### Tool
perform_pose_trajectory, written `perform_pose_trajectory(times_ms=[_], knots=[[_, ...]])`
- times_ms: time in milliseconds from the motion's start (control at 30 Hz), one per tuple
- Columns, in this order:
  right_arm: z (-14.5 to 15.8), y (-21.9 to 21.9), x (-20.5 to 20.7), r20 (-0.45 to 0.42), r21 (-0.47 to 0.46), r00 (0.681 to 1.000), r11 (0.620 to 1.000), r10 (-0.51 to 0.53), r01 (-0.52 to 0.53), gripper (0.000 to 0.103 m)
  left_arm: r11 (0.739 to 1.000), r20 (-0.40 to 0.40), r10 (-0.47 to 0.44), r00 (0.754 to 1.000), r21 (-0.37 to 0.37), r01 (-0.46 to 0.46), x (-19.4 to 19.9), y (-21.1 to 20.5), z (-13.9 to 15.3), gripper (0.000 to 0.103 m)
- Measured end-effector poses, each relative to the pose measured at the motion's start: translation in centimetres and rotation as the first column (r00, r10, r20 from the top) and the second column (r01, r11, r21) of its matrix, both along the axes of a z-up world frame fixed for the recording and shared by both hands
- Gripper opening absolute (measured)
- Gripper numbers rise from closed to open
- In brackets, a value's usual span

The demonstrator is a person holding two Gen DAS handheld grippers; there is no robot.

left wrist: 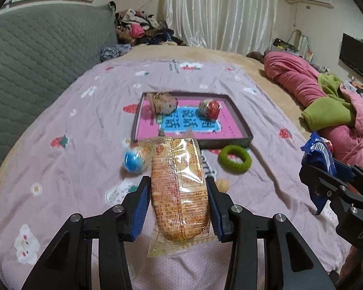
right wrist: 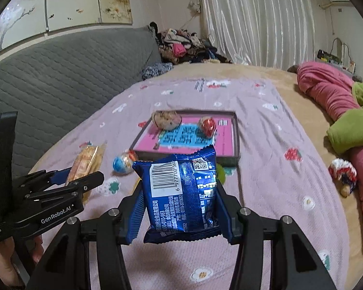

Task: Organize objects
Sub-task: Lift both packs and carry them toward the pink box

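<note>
Nearest the left wrist camera, low in the frame, the left claw (left wrist: 179,207) grips a clear-wrapped oblong yellow cake packet (left wrist: 179,188) by its long sides, blue pads pressed against the film. It looks light and soft, so a hard squeeze would likely crush it, and the slick wrapper may slide; holding across the middle, as now, seems the safest spot.

Low in the right wrist view, the right claw (right wrist: 180,213) clamps a crinkly blue foil snack bag (right wrist: 181,193) with a barcode, pads on its two side edges. The bag is puffy and probably fragile inside, and glossy foil slips easily, so its lower sides suit better than the sealed top.

Both packets hang above the lilac flower-print bedspread (left wrist: 60,169). Beyond them, mid-frame, sits a shallow dark-rimmed tray with a pink base (left wrist: 234,118), holding a brown fluffy toy (left wrist: 163,102) and a red-and-white ball (left wrist: 209,107). Just in front of the tray lie a blue-and-white ball (left wrist: 133,160) and a green fuzzy hair ring (left wrist: 234,159).
</note>
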State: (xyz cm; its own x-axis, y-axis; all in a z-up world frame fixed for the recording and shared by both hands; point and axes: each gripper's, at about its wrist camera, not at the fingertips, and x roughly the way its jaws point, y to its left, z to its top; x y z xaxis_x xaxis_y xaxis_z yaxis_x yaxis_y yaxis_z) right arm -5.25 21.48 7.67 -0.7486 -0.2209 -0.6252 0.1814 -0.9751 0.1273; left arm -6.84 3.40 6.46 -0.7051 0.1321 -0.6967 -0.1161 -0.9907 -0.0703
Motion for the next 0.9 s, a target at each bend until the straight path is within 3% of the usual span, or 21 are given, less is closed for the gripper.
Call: perform_pose_trajectory(times_ms=[567, 900], knots=[[4.6, -0.2, -4.0, -0.084, 0.016, 0.996, 1.000, 0.012, -0.011, 0.052, 0.999, -0.091, -0.020, 0.996, -0.031, 0.017, -4.4, 0.9, 5.1, 0.045], [6.5, -0.6, -6.4, -0.119, 0.028, 0.993, 1.000, 0.011, -0.008, 0.052, 0.999, -0.111, -0.027, 0.993, -0.033, 0.024, -6.0, 1.4, 6.6, 0.045]])
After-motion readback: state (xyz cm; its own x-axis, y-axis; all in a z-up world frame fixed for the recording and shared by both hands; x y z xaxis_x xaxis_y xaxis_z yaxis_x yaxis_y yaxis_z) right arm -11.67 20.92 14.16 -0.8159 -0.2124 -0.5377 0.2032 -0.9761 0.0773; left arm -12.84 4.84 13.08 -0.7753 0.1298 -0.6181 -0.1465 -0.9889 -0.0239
